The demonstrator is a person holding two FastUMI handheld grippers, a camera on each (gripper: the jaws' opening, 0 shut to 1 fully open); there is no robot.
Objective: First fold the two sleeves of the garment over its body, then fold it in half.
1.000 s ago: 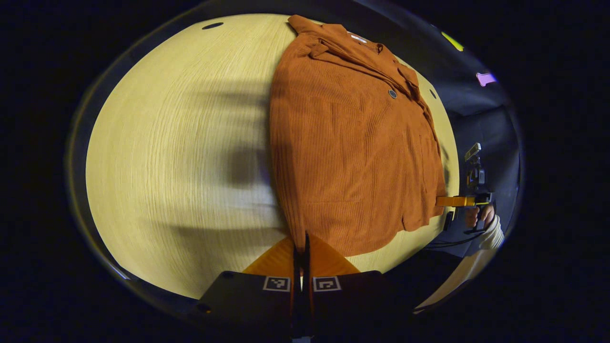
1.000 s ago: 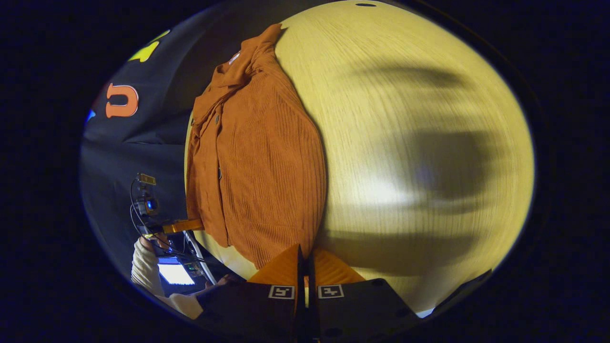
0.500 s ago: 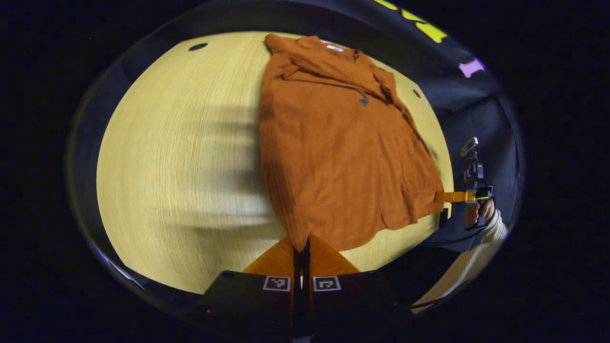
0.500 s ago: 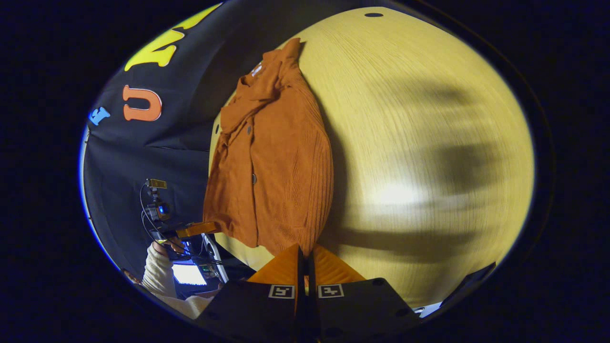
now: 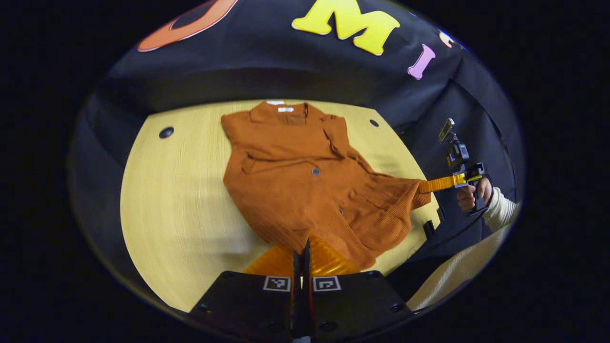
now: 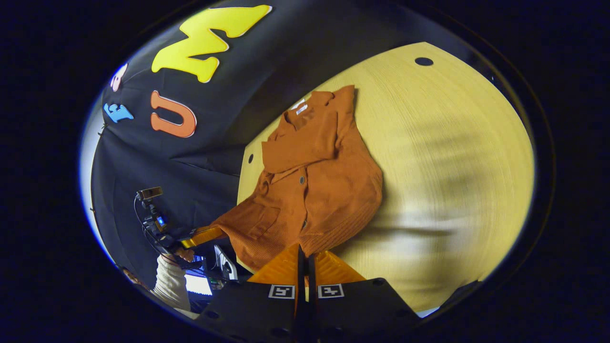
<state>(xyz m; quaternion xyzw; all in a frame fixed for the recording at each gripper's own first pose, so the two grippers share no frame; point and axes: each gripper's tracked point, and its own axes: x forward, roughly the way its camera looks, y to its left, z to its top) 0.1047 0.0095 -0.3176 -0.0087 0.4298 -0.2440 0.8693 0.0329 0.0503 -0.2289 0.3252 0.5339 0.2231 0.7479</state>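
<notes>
An orange ribbed shirt (image 5: 305,186) lies collar-far on the wooden table (image 5: 181,200), sleeves folded over its body. In the left gripper view my left gripper (image 5: 301,247) is shut on one corner of the near hem. At the right of that view, my right gripper (image 5: 423,186) pinches the other hem corner and holds it off the table. In the right gripper view the shirt (image 6: 319,186) runs from my right gripper (image 6: 305,250), shut on its hem corner, to my left gripper (image 6: 214,233) at the left, and the near hem hangs raised between them.
The table (image 6: 452,166) has small dark holes (image 5: 166,132) (image 6: 423,61) near its far corners. A hand (image 5: 469,197) in a pale sleeve holds the far gripper. A lit screen (image 6: 198,284) glows below the table's near edge. The black booth wall stands behind.
Both grippers have risen with the hem corners, lifting the shirt's near end off the table. Both views have tilted up toward the booth wall.
</notes>
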